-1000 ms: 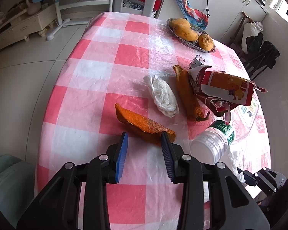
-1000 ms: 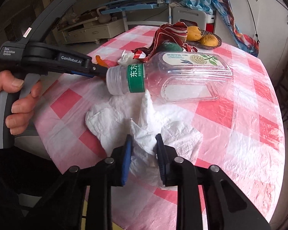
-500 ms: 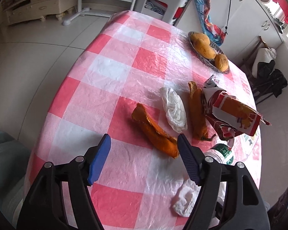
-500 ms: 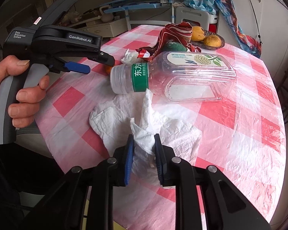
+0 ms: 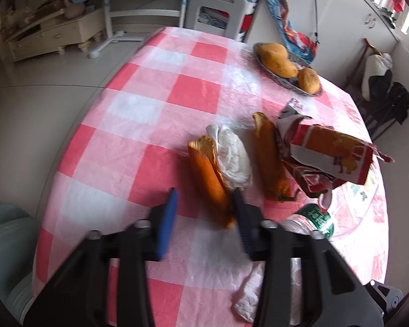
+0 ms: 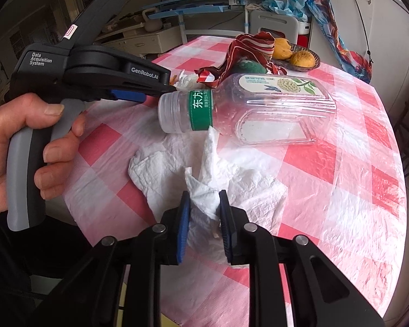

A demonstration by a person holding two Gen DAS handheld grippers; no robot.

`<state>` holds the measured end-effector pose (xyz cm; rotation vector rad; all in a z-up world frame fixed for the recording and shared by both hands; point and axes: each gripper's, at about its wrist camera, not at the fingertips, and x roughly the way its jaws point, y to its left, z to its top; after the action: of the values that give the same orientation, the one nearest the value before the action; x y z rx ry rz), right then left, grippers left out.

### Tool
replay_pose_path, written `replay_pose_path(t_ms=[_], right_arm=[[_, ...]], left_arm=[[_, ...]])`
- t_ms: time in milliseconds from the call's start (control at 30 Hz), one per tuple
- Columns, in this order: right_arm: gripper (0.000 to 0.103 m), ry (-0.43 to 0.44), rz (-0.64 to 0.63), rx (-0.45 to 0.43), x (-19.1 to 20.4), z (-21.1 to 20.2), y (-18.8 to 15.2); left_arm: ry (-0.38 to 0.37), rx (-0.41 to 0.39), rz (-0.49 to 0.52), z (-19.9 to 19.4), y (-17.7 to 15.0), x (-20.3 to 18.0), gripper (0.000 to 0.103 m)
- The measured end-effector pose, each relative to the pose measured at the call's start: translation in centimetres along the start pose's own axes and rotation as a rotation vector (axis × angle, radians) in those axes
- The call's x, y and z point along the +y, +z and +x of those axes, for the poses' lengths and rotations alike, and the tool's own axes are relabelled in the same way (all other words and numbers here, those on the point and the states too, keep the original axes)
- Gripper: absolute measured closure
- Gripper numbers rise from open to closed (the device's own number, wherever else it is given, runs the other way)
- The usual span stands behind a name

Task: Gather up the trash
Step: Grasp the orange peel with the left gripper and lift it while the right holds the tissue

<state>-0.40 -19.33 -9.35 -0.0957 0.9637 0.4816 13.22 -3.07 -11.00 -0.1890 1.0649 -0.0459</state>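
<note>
1. Pinching crumpled white paper tissue (image 6: 204,190) on checked table (image 6: 340,190): right gripper (image 6: 203,212) clamped, tissue soft, light.
2. Closing around curved orange peel (image 5: 210,182): left gripper (image 5: 204,212), contact unclear; limp, take mid-length.

"Data Acquisition System" and "GenRobot.AI" on the left hand-held gripper (image 6: 161,90), "东方" on the bottle's green label (image 6: 201,109)

Crumpled white tissue (image 6: 204,190), empty clear bottle (image 6: 248,114) on its side at 12 o'clock, orange peels (image 5: 210,179) beyond.
</note>
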Motion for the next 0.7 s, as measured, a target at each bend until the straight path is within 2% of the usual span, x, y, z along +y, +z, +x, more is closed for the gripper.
replay_pose_path(t_ms=[33,200,300,400,467,533,600,633,700], right_arm=[[0.081,0.002,-0.001,0.0,0.05,0.03,0.03],[0.081,0.012,-0.004,0.0,0.09,0.01,0.05],[0.081,0.021,-0.003,0.001,0.07,0.02,0.06],[0.081,0.029,-0.006,0.001,0.13,0.09,0.08],[0.081,0.032,-0.008,0.001,0.19,0.12,0.1],[0.081,0.034,-0.008,0.001,0.18,0.15,0.1],[0.081,0.037,-0.007,0.001,0.09,0.15,0.06],[0.081,0.037,-0.007,0.001,0.08,0.14,0.07],[0.082,0.042,-0.006,0.001,0.06,0.14,0.07]], left_arm=[[-0.029,0.003,0.006,-0.01,0.0,0.06,0.083],[-0.072,0.032,0.081,-0.26,-0.04,0.38,0.087],[-0.073,0.059,0.168,-0.59,-0.23,0.46,0.087],[-0.079,0.081,0.214,-0.78,-0.39,0.58,0.087],[-0.058,0.082,0.22,-0.87,-0.35,0.49,0.087],[-0.048,0.08,0.211,-0.8,-0.27,0.41,0.083],[-0.034,0.076,0.211,-0.75,-0.29,0.15,0.066],[-0.017,0.067,0.216,-0.77,-0.37,-0.06,0.062],[0.008,0.059,0.227,-0.58,-0.54,-0.34,0.061]])
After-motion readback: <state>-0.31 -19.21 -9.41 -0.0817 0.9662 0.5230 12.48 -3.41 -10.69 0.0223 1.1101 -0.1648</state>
